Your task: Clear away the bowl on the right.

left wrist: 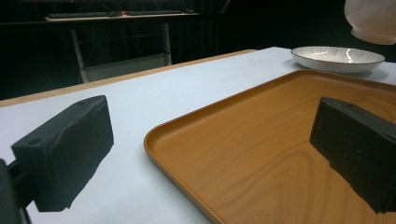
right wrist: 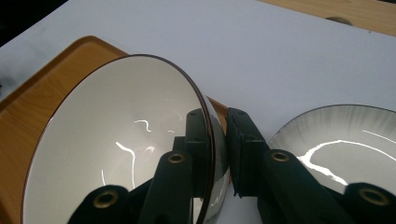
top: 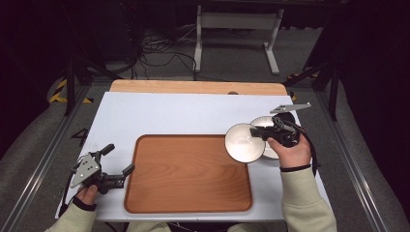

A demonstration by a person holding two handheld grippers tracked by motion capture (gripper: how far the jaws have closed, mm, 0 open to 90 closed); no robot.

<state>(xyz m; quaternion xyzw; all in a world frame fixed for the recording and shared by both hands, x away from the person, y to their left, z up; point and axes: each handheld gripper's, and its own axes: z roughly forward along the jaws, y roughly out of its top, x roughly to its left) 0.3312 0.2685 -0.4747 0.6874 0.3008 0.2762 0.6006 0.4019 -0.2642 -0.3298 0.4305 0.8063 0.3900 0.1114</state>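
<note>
White ceramic bowl (top: 244, 142) with a thin dark rim: stiff, glazed, probably slippery under hard pads, and breakable if dropped or knocked against the plate. Likely light enough for one claw, yet lopsided when held by one edge, so prone to swing or slide. Best taken at the rim, one jaw inside and one outside the wall, as here; a deeper bite would steady it more.

Right claw (top: 261, 133) clenched on the bowl's rim. In the right gripper view, one jaw lying inside the bowl (right wrist: 116, 149) against the white wall, the other outside it, the wall pinched between. Bowl tipped up on edge, its opening facing partly sideways, hanging off the front of the jaws and clear of any surface.

Bowl held in the air over the right edge of the wooden tray (top: 188, 174), just beside the shallow white plate (top: 270, 151) resting on the white desk (top: 159, 116). From the left gripper view, bowl's underside (left wrist: 373, 18) floating above the plate (left wrist: 337, 57).

Left claw (top: 116, 166) released, jaws wide apart with nothing between them, resting low at the tray's left edge (left wrist: 187, 154), well apart from the bowl.
</note>
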